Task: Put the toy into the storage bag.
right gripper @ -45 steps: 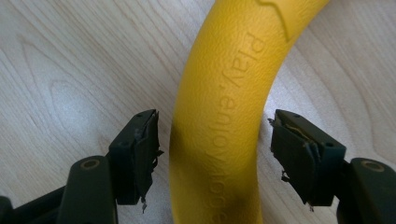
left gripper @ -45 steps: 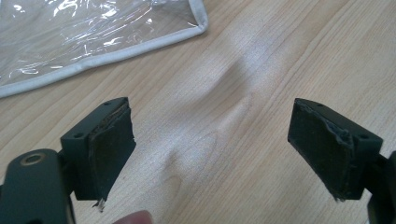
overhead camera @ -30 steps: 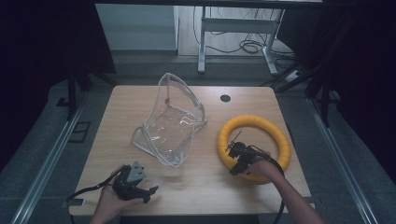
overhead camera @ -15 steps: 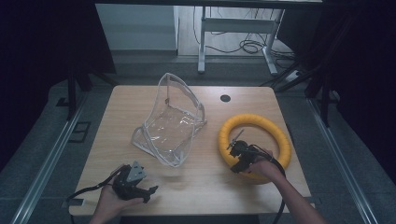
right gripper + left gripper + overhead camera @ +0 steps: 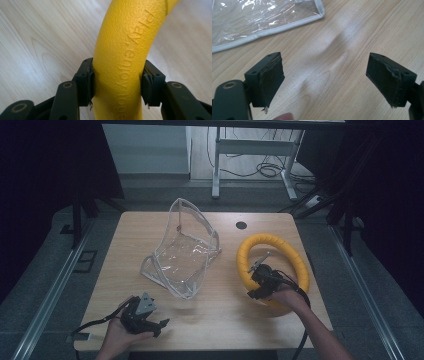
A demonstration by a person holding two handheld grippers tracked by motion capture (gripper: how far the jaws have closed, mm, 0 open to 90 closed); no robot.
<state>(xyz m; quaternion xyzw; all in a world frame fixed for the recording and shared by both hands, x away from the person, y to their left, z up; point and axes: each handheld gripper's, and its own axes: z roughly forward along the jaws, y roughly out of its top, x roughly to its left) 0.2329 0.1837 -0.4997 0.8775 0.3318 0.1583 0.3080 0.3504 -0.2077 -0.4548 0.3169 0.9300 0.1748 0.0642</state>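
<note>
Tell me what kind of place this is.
Probably a lab or workshop recording bay: a lone wooden table on grey floor, cables trailing past a metal frame leg behind, and dark screens on both sides.

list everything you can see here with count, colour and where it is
ring: 1, yellow, right side of table, near edge tilted up, clamped in right gripper
pouch: 1, clear with white trim, table centre, standing open
table: 1, light wood, centre
hole cap: 1, black, far table edge
desk frame: 1, white, floor behind, cables beside it
left gripper: 1, black, near left corner, jaws open over bare wood
right gripper: 1, black, shut on ring
</note>
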